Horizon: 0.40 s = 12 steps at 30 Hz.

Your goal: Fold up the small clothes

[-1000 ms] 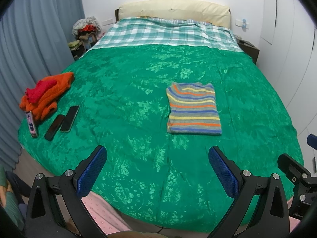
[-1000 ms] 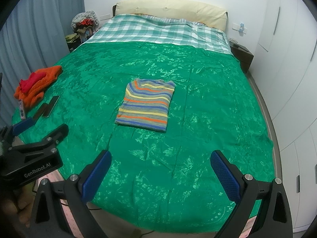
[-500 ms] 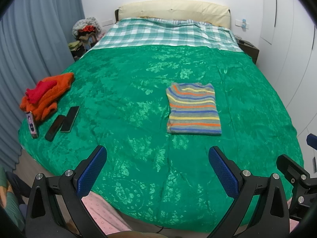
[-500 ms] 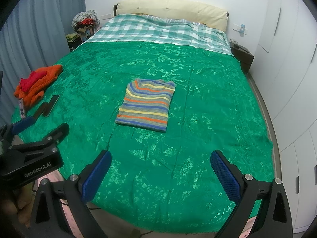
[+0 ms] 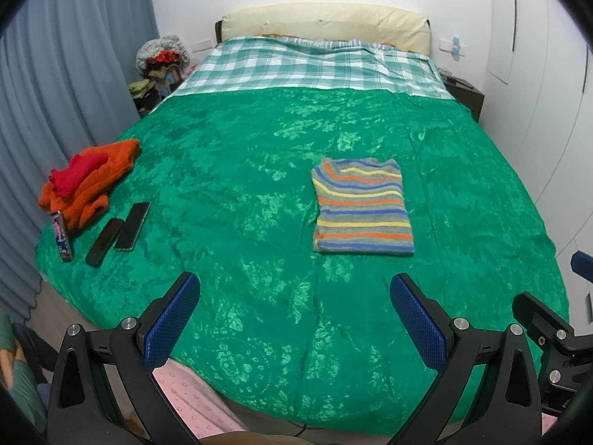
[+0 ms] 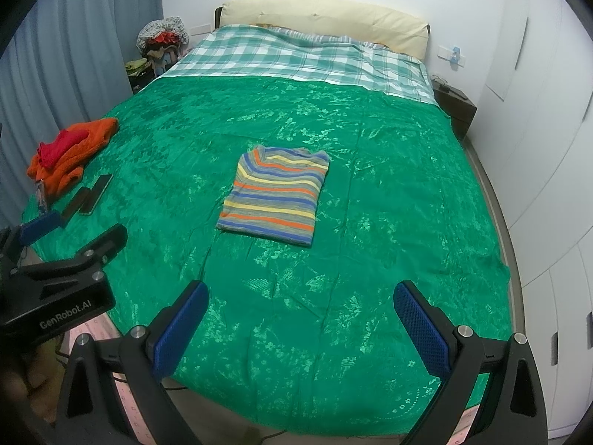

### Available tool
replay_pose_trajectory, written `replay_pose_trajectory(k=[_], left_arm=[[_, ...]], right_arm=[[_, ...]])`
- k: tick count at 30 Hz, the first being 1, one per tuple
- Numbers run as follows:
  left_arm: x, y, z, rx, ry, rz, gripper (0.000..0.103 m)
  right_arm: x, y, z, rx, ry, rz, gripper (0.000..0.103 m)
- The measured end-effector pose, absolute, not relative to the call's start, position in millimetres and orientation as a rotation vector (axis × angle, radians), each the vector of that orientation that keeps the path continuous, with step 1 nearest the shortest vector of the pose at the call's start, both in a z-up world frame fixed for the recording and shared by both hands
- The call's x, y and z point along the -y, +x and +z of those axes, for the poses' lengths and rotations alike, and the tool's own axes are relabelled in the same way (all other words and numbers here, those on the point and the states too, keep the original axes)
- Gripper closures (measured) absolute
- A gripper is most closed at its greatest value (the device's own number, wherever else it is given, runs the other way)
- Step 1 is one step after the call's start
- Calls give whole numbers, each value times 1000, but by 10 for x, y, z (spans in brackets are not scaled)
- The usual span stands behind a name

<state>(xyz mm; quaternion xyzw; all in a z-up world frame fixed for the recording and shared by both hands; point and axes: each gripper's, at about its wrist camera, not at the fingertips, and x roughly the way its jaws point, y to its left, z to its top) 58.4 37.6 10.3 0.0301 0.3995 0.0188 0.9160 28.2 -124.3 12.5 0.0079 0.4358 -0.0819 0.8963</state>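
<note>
The striped shirt lies folded flat in the middle of the bed. Both the left gripper and right gripper hang at the near edge, jaws spread wide, holding nothing. I think the orange clothes at the left edge come next.

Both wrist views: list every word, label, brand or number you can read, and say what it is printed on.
"GenRobot.AI": white lettering on the black body of the left gripper, seen in the right wrist view.
Small printed packet beside the orange clothes: pattern visible, any text too small to read.
Nothing else legible.
</note>
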Motion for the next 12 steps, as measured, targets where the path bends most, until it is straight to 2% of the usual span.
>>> replay_pose_trajectory(k=[12], left_arm=[[-348,591,112,-825,45,-2,1]], right_arm=[[1286,281,127,-908,15,-172,4]])
